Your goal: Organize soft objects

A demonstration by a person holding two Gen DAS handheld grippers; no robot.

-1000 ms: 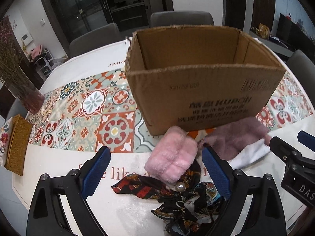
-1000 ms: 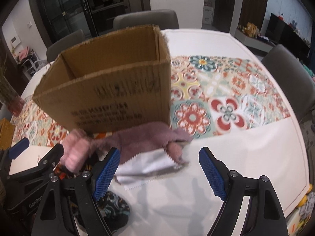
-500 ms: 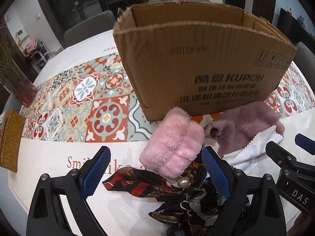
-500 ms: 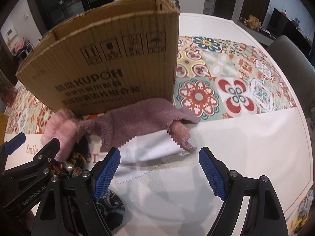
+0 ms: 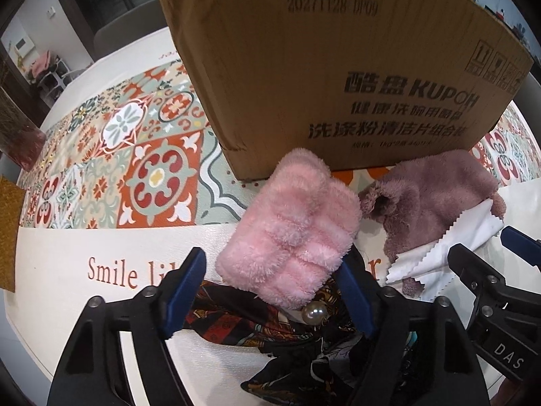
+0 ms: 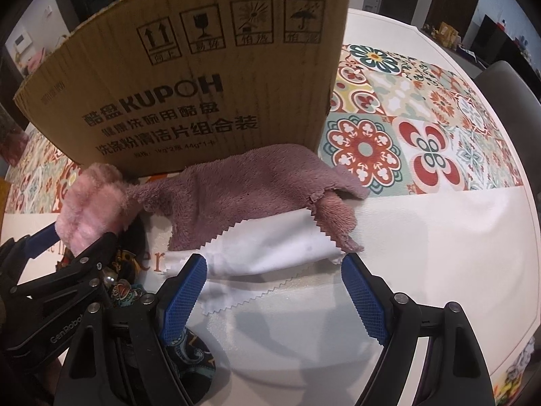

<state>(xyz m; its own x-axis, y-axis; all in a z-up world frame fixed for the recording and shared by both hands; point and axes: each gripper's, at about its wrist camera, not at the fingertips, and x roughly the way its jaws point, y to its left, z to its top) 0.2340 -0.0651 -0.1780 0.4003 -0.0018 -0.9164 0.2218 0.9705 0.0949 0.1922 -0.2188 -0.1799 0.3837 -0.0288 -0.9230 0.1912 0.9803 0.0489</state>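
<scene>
Your left tool (image 5: 270, 291) is spread around the near end of the pink pouch (image 5: 290, 233), which lies on the scarf (image 5: 236, 321). Your right tool (image 6: 274, 291) is spread over the white cloth (image 6: 270, 250), beneath the mauve towel (image 6: 243, 189) against the box (image 6: 203, 77) on the tabletop (image 6: 439, 237).

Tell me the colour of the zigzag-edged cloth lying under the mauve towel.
White. The zigzag-edged cloth shows best in the right wrist view, partly under the mauve towel.
</scene>
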